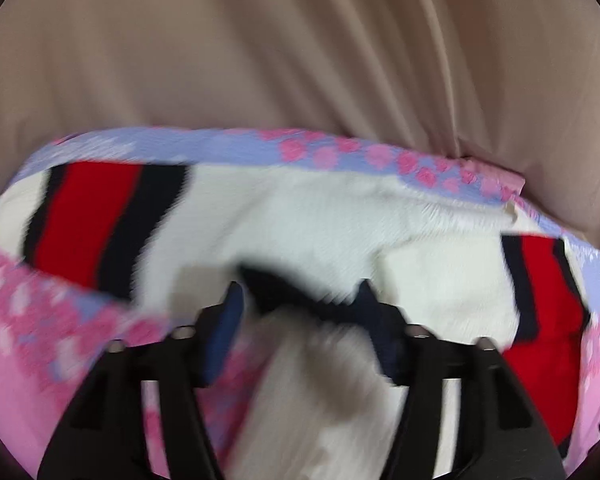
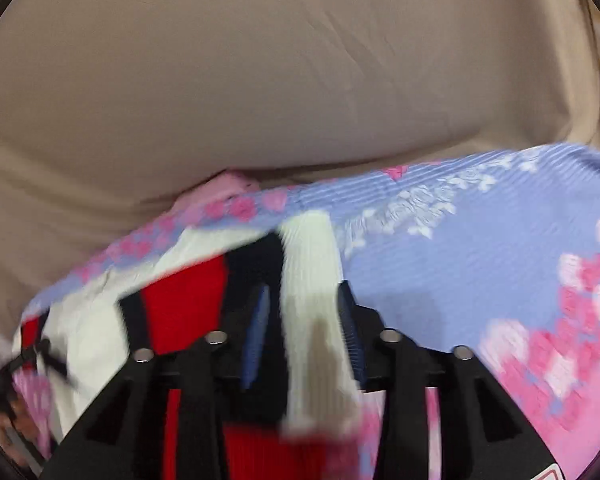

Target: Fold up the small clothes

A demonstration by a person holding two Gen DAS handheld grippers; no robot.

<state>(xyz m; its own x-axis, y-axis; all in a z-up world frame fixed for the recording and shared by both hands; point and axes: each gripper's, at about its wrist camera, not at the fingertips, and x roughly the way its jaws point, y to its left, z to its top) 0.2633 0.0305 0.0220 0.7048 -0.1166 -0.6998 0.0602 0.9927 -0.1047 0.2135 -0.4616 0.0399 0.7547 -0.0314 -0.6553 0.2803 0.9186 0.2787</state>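
A small white knit garment [image 1: 320, 220] with red and black stripes lies on a pink and lilac floral cloth [image 1: 28, 320]. My left gripper [image 1: 300, 300] sits low over the white garment; a dark part of the cloth runs between its blue pads, but blur hides whether they pinch it. In the right wrist view the same garment [image 2: 100, 320] lies left of centre. My right gripper [image 2: 304, 312] has a white ribbed strip [image 2: 312, 280] of the garment between its fingers; whether the jaws press on it is blurred.
A beige sheet [image 1: 260, 48] with creases covers the surface beyond the floral cloth, also in the right wrist view [image 2: 260, 60]. The floral cloth [image 2: 480, 240] spreads far to the right. The other gripper's dark tip [image 2: 4, 384] shows at the lower left edge.
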